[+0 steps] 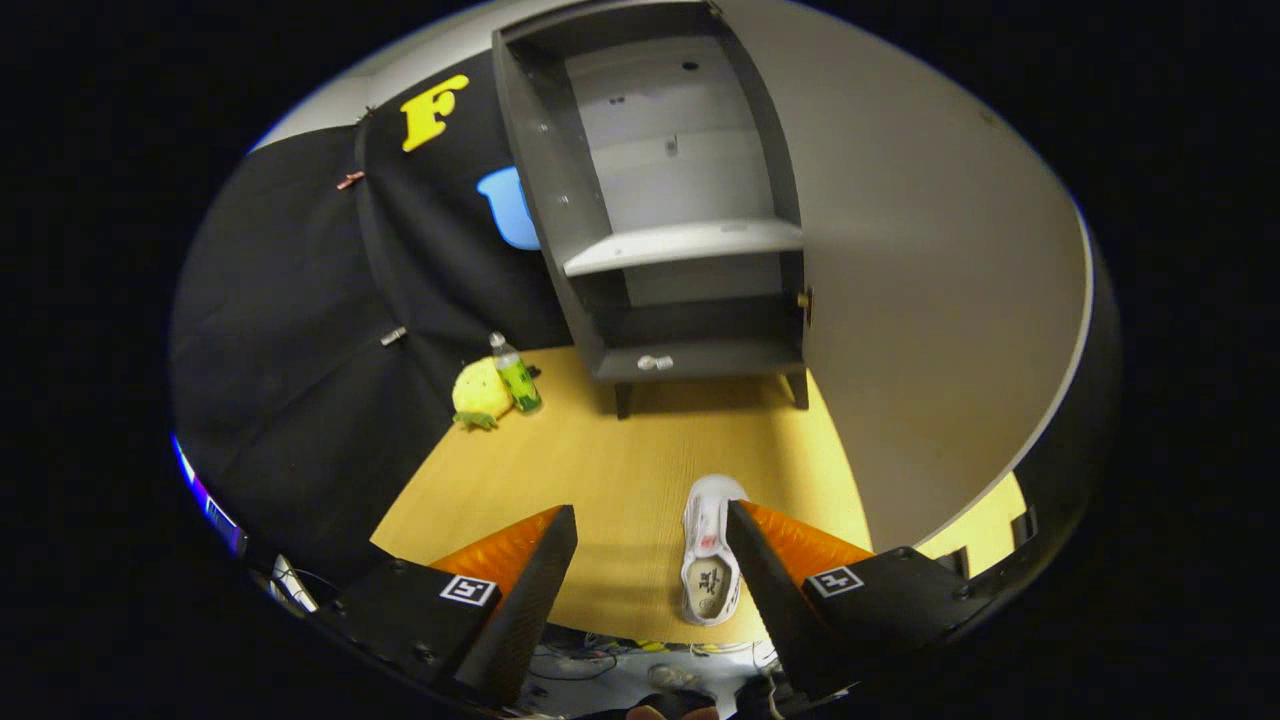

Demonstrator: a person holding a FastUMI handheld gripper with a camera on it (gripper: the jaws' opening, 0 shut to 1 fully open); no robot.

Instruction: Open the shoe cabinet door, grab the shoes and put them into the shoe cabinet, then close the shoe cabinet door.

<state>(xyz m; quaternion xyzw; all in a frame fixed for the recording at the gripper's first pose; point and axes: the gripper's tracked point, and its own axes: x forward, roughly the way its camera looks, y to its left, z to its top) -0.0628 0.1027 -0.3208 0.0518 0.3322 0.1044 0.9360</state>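
Jaws spread wide, shoe (710, 550) beside one; no readable writing.

Handheld gripper (650, 520): two wedge-shaped fingers, set wide apart, taper forward to narrow tips. Each finger mounts on a dark, blocky carriage with rounded corners and small screw heads. A square white tag printed with a black fiducial pattern sits on top of each carriage. The outer finger faces show a ribbed texture.

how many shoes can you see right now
1: a white shoe on the wooden table, between the open gripper's fingers, beside the right one. A second could be hidden.
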